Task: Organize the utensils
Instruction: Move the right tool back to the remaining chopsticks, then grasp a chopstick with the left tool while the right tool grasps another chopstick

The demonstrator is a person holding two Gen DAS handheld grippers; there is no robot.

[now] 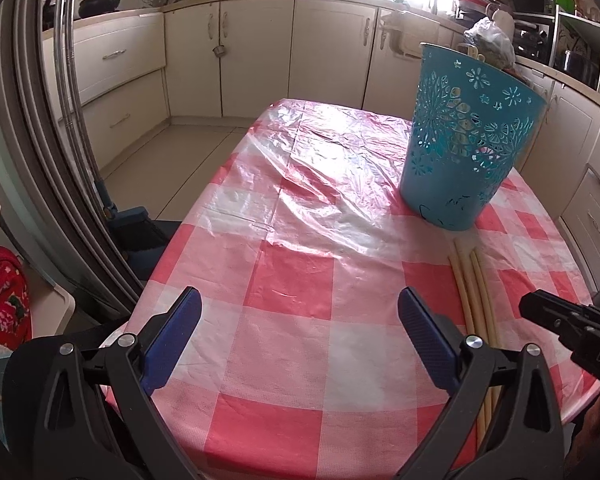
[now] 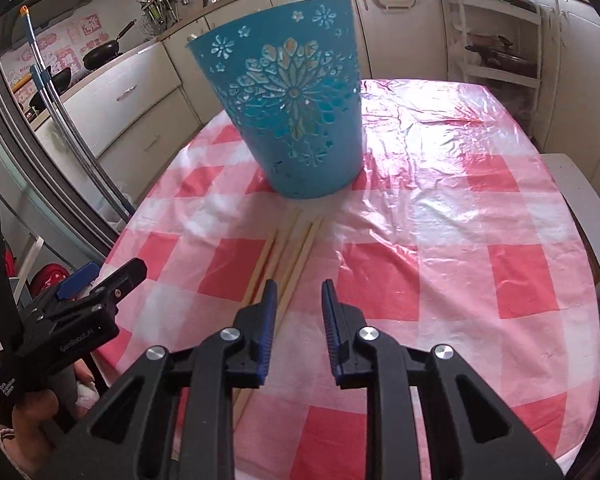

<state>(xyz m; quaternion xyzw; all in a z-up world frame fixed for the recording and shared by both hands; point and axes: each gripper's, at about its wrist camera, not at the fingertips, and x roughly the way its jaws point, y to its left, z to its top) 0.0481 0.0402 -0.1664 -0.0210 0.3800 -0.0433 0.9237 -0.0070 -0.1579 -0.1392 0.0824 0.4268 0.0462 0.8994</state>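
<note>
A teal cut-out basket (image 1: 468,140) (image 2: 292,112) stands upright on the checked table. Pale utensil ends (image 1: 475,53) poke above its rim. Several pale wooden chopsticks (image 1: 474,280) (image 2: 290,244) lie side by side on the cloth, running from the basket's foot toward the near edge. My right gripper (image 2: 299,300) hovers low over their near part with a narrow gap between its jaws; its left finger (image 2: 269,312) covers the sticks, and nothing is pinched. It also shows from the left wrist view (image 1: 540,308). My left gripper (image 1: 300,316) (image 2: 108,276) is held wide open and empty, left of the chopsticks.
The table (image 2: 480,280) wears a red-and-white check cloth under crinkled clear plastic. A white stool (image 2: 572,200) stands at its right side. Left of the table are a fridge door and a mop pole (image 2: 60,112). A hand (image 2: 32,412) holds the left gripper.
</note>
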